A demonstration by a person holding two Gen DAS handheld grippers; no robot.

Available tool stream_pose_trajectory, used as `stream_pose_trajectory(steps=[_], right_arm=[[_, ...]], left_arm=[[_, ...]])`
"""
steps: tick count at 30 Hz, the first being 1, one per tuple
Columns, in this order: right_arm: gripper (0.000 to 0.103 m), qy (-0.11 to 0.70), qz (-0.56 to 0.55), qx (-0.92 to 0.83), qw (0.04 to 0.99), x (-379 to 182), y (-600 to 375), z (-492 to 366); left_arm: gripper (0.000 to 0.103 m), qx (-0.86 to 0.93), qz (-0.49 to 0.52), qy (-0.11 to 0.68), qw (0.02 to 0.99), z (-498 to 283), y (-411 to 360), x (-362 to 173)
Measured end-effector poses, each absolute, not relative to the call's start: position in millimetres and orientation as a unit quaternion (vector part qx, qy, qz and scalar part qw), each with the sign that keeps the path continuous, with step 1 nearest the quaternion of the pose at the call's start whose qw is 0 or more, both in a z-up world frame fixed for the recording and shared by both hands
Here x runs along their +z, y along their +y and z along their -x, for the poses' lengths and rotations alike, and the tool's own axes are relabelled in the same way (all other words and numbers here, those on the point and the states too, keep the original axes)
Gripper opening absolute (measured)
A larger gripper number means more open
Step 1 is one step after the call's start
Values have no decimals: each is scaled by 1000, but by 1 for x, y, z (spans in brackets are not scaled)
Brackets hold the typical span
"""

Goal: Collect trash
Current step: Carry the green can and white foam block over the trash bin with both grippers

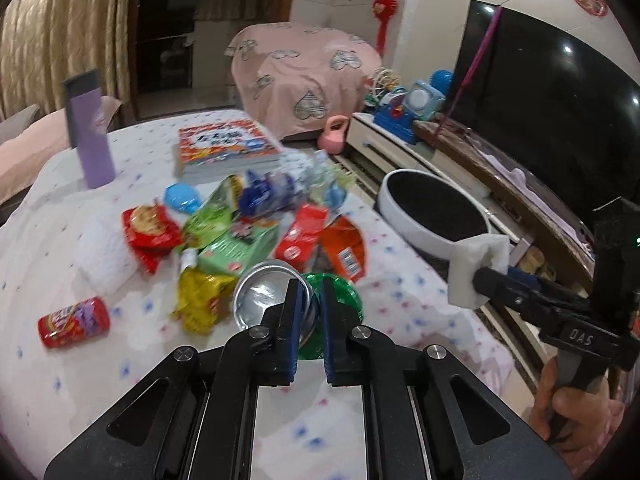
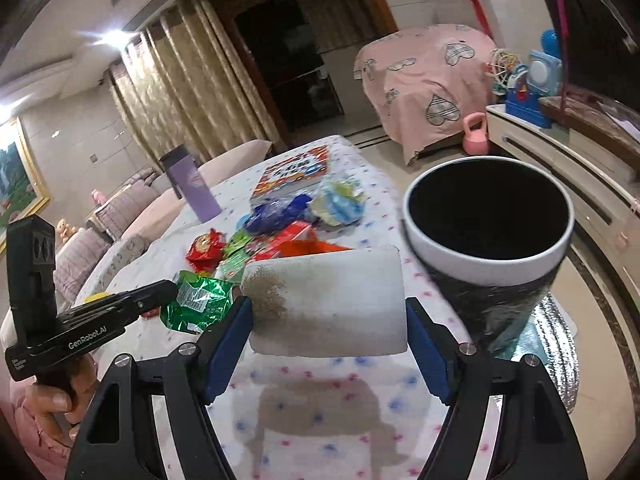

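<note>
A person clearing snack litter from a cloth-covered counter: the left gripper has its jaws clenched on a green foil wrapper, lifted clear of the pile of wrappers, while the right gripper grasps a white sponge across its width. The bin stands just beside the counter's edge, mouth open. Best carried fully over the rim before release, since light foil may drift or cling to the pads
</note>
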State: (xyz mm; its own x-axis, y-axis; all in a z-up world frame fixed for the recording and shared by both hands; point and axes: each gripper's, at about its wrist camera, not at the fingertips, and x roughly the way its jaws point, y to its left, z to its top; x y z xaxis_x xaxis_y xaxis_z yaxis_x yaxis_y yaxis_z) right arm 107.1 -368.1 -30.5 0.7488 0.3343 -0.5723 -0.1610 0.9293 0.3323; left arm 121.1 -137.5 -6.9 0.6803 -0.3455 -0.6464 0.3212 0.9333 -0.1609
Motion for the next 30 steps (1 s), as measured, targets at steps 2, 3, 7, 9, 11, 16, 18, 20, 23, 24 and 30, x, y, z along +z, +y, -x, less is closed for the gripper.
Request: stream_pose_trajectory(steps=[2, 3, 7, 9, 11, 16, 18, 20, 23, 24, 30], right_arm=[[77, 326, -137, 128, 927, -31, -377, -107], [77, 326, -140, 126, 926, -31, -380, -108], [77, 326, -148, 119, 926, -31, -389, -109], [77, 327, -151, 116, 926, -31, -393, -110], [77, 329, -153, 117, 925, -34, -395, -110], [77, 341, -158, 127, 918, -45, -390, -113], [77, 344, -159, 132, 916, -46, -386, -114], [77, 346, -159, 138, 914, -47, -381, -116], [77, 346, -157, 148, 913, -46, -373, -116], [77, 346, -157, 151, 913, -46, -371, -116], [77, 352, -153, 165, 909, -46, -357, -118]], left_arm=[[7, -193, 25, 357, 914, -125, -143, -3], [6, -199, 27, 355, 913, -126, -147, -1], [2, -214, 16, 351, 911, -128, -160, 4], [2, -212, 7, 353, 911, -128, -162, 0], [2, -201, 5, 368, 908, -130, -156, -11], [3, -179, -1, 368, 912, -120, -134, -19], [3, -183, -2, 371, 911, -117, -128, -20], [3, -169, -12, 374, 912, -112, -121, -23], [5, -143, -16, 391, 909, -110, -107, -35], [9, -136, -15, 399, 907, -112, -102, -41], [27, -104, 12, 435, 895, -125, -78, -66]])
